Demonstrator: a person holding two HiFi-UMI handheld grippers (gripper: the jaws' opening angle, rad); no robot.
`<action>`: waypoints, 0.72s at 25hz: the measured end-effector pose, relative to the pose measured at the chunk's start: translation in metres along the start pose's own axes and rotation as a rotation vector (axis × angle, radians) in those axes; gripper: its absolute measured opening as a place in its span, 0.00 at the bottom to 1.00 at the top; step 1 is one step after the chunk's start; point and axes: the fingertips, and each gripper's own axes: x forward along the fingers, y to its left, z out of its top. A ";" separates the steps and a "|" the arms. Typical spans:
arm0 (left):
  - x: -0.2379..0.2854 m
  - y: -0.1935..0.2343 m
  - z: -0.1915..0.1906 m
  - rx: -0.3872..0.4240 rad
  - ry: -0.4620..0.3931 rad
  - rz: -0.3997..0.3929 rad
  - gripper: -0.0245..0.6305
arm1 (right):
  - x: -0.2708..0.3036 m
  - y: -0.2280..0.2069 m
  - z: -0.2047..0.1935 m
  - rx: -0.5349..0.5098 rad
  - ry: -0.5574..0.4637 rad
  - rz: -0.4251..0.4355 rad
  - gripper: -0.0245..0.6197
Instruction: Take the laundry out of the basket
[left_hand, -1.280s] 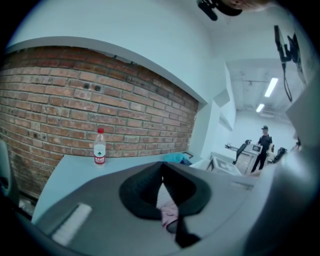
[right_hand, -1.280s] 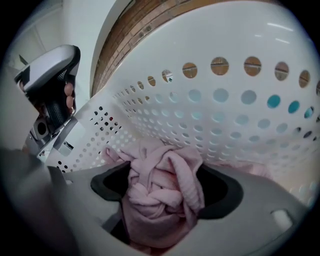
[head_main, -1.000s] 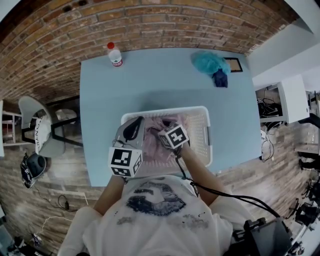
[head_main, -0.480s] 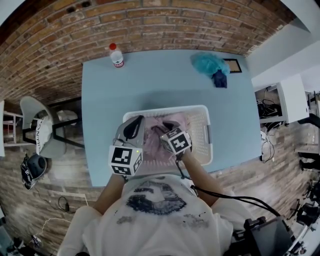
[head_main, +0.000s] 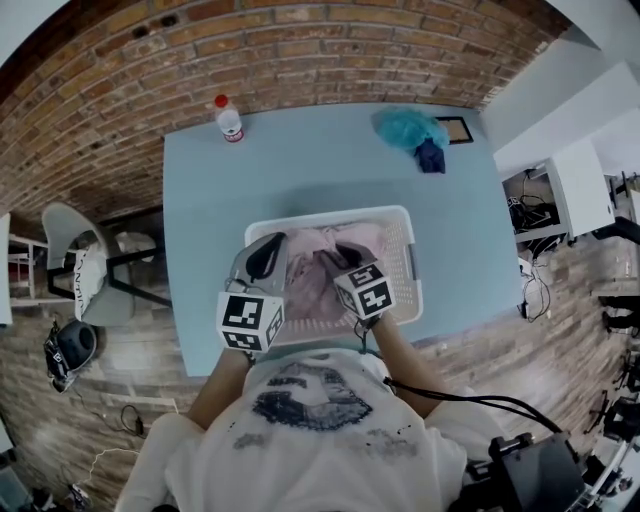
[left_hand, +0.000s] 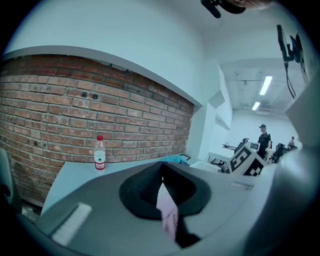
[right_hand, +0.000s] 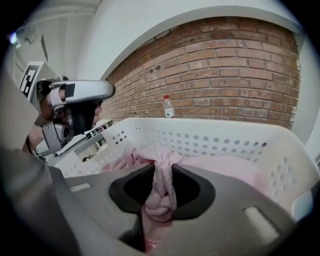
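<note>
Head view: white basket (head_main: 330, 214) at the counter's (head_main: 300, 160) near edge, pink laundry (head_main: 312, 278) inside. 2 tools over it: left tool (head_main: 272, 245) at the basket's left side, right tool (head_main: 338, 258) near its middle. Bottle (head_main: 228, 118) by the counter's far-left corner.

Left gripper view: left tool (left_hand: 163, 199) clenched on a thin fold of pink laundry (left_hand: 168, 214).

Right gripper view: right tool (right_hand: 160, 196) clamped on a twisted bunch of pink laundry (right_hand: 161, 186), basket wall (right_hand: 225, 145) just behind.
</note>
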 end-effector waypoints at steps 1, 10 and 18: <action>-0.002 -0.001 0.001 0.005 -0.003 0.000 0.02 | -0.004 -0.001 0.003 0.002 -0.014 -0.008 0.19; -0.023 -0.002 0.011 0.037 -0.031 0.016 0.02 | -0.045 0.001 0.029 0.008 -0.122 -0.062 0.18; -0.038 -0.005 0.017 0.058 -0.051 0.031 0.02 | -0.087 0.010 0.059 -0.004 -0.235 -0.095 0.18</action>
